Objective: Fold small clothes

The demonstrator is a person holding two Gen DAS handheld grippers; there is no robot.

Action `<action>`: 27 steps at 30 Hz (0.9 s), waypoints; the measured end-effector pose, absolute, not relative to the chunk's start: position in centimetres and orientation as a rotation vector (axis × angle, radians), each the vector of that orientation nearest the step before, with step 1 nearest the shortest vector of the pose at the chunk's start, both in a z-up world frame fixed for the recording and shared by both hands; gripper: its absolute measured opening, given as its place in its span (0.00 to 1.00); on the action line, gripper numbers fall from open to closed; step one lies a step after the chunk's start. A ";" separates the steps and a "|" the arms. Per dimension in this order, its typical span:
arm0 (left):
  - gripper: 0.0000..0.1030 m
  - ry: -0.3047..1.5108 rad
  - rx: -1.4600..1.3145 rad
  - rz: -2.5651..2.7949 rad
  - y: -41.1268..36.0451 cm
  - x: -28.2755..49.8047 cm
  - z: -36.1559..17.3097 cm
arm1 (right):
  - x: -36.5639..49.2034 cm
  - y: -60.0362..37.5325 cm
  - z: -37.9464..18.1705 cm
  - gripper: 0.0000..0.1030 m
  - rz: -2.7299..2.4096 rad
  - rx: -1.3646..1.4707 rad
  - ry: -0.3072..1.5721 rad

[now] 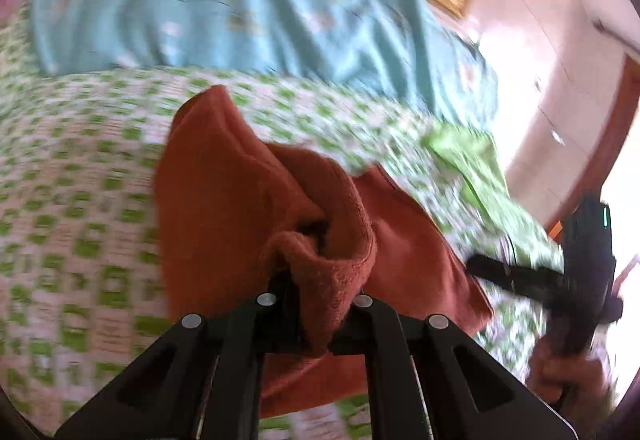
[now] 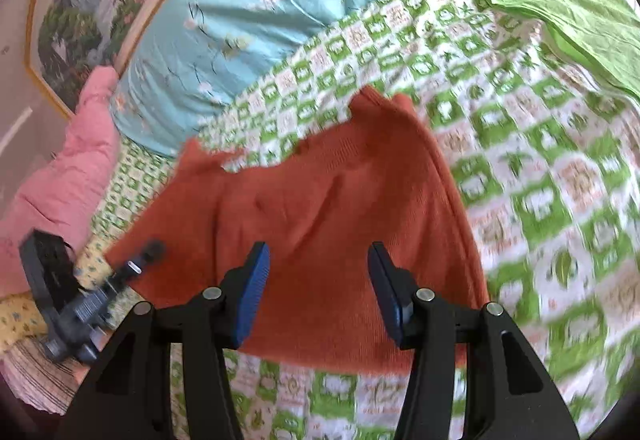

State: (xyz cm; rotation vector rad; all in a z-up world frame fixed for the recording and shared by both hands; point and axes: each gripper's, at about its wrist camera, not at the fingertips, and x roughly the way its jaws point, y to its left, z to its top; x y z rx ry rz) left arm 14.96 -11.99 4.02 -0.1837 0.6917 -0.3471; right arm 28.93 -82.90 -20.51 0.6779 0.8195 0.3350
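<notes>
A: How far along is the fold?

B: Midway, I judge. The rust-orange knit garment point(image 2: 320, 200) lies on the bed's green-checked quilt point(image 2: 540, 168), and the left gripper point(image 1: 316, 304) has its jaws clamped on a bunched edge, lifted off the quilt.

A: And the right gripper point(image 2: 318, 280)?

B: It hovers over the garment, jaws spread, holding nothing. A green garment point(image 2: 560, 0) lies flat farther up the bed, seemingly not yet folded.
</notes>
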 end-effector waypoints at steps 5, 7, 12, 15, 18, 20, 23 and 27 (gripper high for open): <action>0.05 0.801 -0.190 -0.375 -14.2 15.8 0.0 | 33.6 -82.1 -22.3 0.62 0.497 0.788 0.913; 0.05 0.801 -0.200 -0.381 -13.7 15.3 -0.1 | 35.4 -81.0 -23.3 0.69 0.546 0.825 0.967; 0.05 0.771 -0.195 -0.398 -12.7 14.3 0.8 | 40.0 -76.2 -25.0 0.72 0.732 0.886 1.055; 0.05 0.769 -0.200 -0.407 -12.3 14.5 1.1 | 42.7 -73.3 -25.5 0.72 0.757 0.862 1.103; 0.05 0.775 -0.187 -0.412 -12.5 14.6 1.1 | 45.0 -71.0 -25.4 0.48 0.775 0.817 1.101; 0.05 0.774 -0.161 -0.408 -13.0 14.5 1.5 | 46.0 -70.2 -25.4 0.18 0.751 0.780 1.133; 0.05 0.754 -0.182 -0.469 -14.0 14.4 2.8 | 45.1 -71.1 -22.2 0.17 0.749 0.697 1.048; 0.05 0.733 -0.174 -0.574 -18.2 14.4 4.0 | 42.9 -76.1 -17.9 0.16 0.710 0.642 0.911</action>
